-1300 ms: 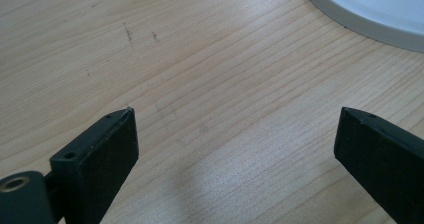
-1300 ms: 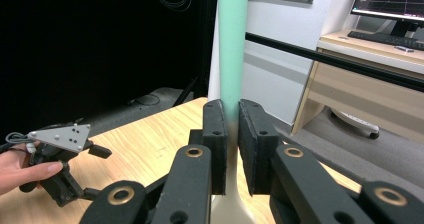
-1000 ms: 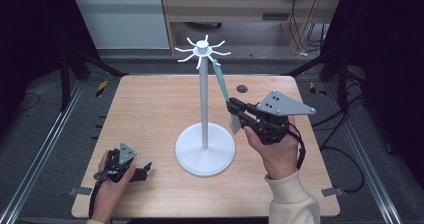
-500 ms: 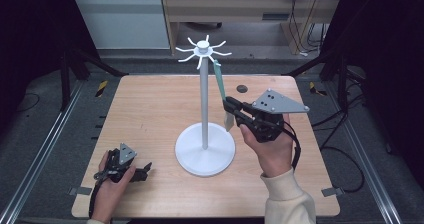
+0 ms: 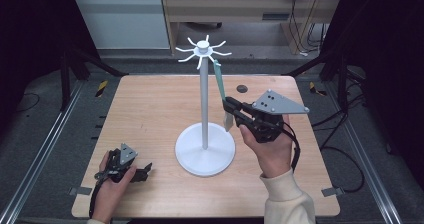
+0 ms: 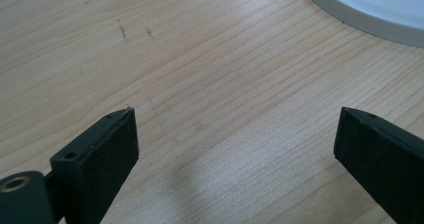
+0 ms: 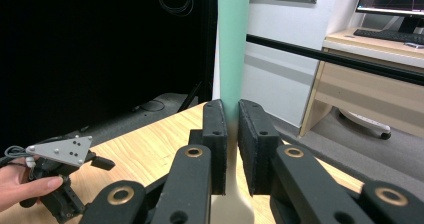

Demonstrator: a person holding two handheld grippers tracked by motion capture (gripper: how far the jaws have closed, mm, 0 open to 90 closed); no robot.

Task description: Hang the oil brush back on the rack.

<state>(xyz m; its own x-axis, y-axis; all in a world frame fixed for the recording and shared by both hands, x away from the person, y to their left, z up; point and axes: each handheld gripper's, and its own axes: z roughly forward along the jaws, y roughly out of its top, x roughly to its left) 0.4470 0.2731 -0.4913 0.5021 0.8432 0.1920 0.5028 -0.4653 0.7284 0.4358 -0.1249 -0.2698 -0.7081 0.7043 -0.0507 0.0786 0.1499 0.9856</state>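
Green strip [image 7: 233, 49] clamped upright between right gripper [image 7: 232, 134] jaws; left gripper [image 6: 235, 149] jaws apart
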